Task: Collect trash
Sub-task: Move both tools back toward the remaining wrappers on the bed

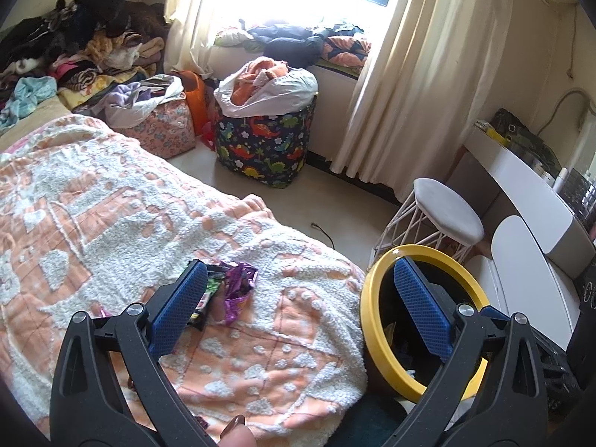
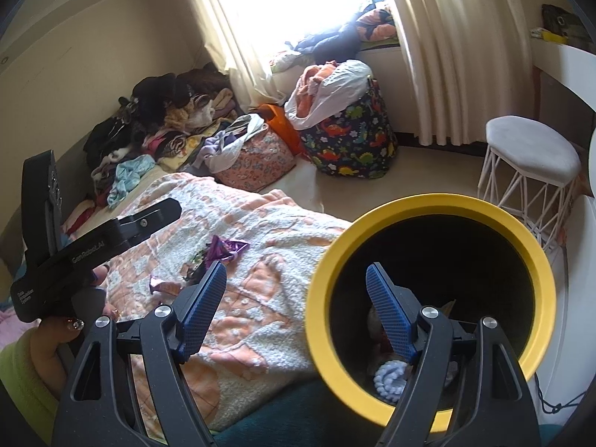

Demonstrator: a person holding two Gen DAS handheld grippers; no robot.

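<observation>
Purple wrapper (image 1: 238,287) lies just ahead of left gripper (image 1: 298,305), nearer than right gripper (image 2: 298,309); both wide, empty.

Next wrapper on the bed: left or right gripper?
Left, probably. The left gripper is open right over the purple wrapper on the blanket. The right gripper, also open, straddles the yellow-rimmed bin, farther from the wrapper.
</observation>
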